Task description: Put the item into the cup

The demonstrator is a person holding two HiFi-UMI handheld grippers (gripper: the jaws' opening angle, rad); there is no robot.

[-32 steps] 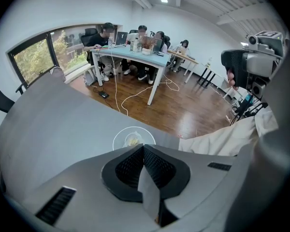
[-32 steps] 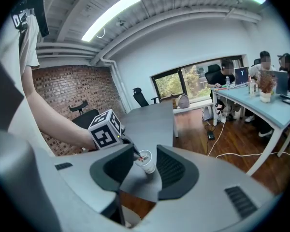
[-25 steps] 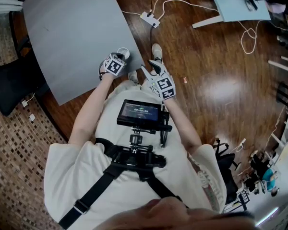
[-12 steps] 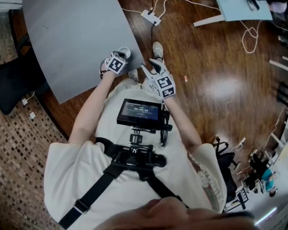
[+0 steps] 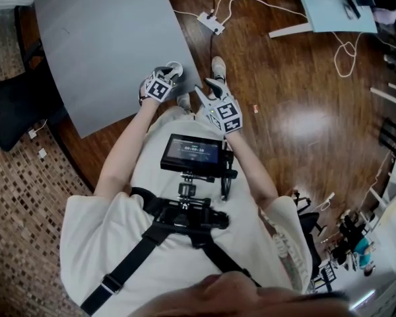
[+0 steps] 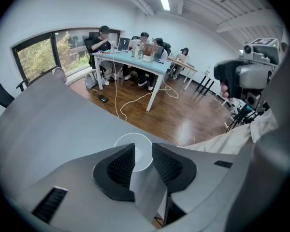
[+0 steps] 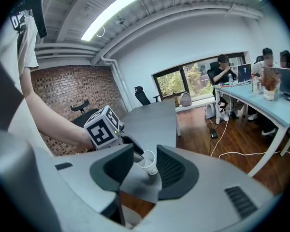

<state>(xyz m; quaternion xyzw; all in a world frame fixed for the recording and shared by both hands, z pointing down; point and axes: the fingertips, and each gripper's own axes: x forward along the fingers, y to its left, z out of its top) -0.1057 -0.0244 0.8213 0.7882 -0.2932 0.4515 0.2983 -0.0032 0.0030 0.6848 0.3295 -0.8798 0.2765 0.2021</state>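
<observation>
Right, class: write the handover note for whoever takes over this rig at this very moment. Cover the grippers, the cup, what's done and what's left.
Left hand-held gripper: its jaws have just been opening and stand apart over the mouth of the cup, with nothing gripped.
Right hand-held gripper: open and empty, aimed at the cup from the side.
Cup: stands near the corner of the grey table.
Done: the release over the cup seems made. The item is not visible, so I cannot confirm it is inside.
Left: check the cup, then draw both grippers away.
</observation>
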